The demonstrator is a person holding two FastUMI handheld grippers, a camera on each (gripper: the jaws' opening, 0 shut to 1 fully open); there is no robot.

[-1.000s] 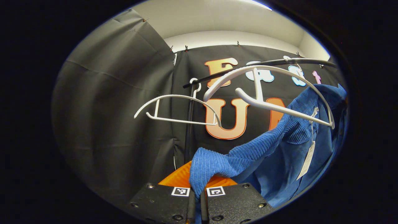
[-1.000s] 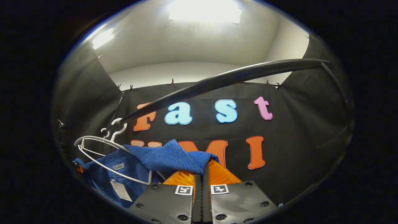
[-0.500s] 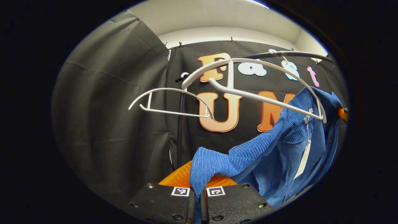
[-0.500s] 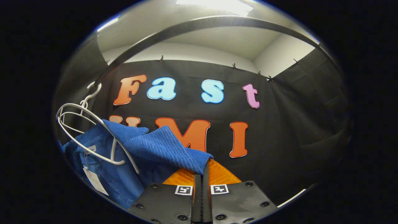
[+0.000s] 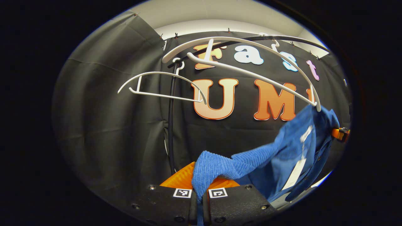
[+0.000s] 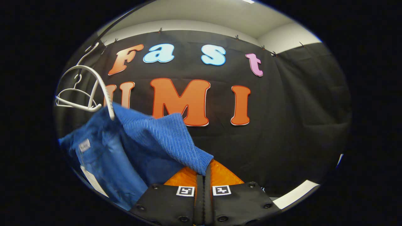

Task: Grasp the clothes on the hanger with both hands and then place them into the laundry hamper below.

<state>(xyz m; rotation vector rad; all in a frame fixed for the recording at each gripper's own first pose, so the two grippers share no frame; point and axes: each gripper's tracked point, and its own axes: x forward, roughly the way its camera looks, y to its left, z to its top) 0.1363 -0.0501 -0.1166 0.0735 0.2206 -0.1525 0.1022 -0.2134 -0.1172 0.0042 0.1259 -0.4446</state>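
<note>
Blue ribbed cloth of the shirt (image 5: 216,166) is pinched in the clenched left gripper (image 5: 199,196); the right gripper (image 6: 203,191) clamps its other shoulder (image 6: 176,141) | since a second ago the shirt has dropped clear below the white hanger (image 5: 251,59), rail (image 5: 295,38) higher in view | garment slung sideways between the grippers, body hanging down | black cloth wall behind.

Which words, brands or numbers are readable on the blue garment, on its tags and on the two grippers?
Neck label inside the blue garment: some print, too small and blurred to read.
Hanging paper tag: blurred, nothing readable.
Square markers on the right gripper and on the left gripper: black-and-white patterns, no words or numbers.
So no text can be quoted here.
</note>
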